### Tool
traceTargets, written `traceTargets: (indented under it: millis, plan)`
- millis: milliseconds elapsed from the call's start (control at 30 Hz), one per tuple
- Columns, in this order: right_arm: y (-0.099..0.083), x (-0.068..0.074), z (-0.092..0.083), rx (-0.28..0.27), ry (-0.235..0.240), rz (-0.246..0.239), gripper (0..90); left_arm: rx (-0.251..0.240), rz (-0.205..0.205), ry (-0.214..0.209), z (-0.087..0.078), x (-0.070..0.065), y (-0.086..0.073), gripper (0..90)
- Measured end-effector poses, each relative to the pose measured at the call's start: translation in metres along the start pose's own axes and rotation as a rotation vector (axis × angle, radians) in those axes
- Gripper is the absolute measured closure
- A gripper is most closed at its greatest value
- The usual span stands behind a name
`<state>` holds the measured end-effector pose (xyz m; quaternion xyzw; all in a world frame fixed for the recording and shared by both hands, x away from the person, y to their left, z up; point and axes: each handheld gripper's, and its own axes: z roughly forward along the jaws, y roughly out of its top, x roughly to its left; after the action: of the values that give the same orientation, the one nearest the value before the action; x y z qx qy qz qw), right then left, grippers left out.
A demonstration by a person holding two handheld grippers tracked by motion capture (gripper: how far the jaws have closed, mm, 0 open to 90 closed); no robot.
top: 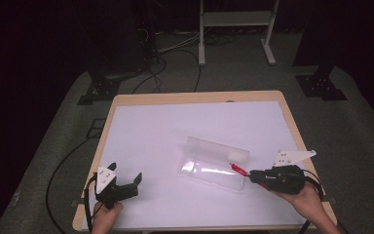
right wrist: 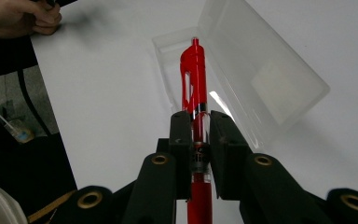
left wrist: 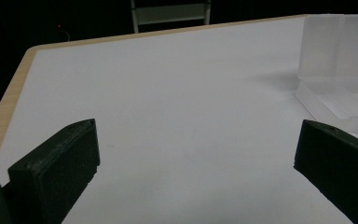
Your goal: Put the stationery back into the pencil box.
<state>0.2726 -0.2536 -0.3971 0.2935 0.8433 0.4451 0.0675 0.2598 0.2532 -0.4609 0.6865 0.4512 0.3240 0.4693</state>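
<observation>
Right gripper [right wrist: 196, 135], near the table's [top: 141, 122] right front corner: jaws clamped on a red pen [right wrist: 195, 79], its tip over the end of the open clear plastic case [top: 214, 163] lying right of centre. Left gripper [top: 126, 181], front left corner: jaws wide, nothing between them.

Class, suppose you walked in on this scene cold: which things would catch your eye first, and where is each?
The red pen stands out most, clamped in the right tongs and pointing over the open clear plastic case near the middle of the white table. At the near left corner, the left tongs are spread wide with nothing between them.
</observation>
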Motion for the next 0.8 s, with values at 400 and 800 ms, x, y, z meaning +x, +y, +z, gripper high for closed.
traceTargets:
  millis: [400,800]
  plan:
    - [0.016,0.002,0.013,0.010,0.026,-0.038,79.0,-0.001,-0.001,0.000,0.000,0.000,0.000,0.0]
    - [0.023,-0.001,0.026,0.023,0.033,-0.056,79.0,-0.001,0.001,0.001,0.000,0.000,0.000,0.0]
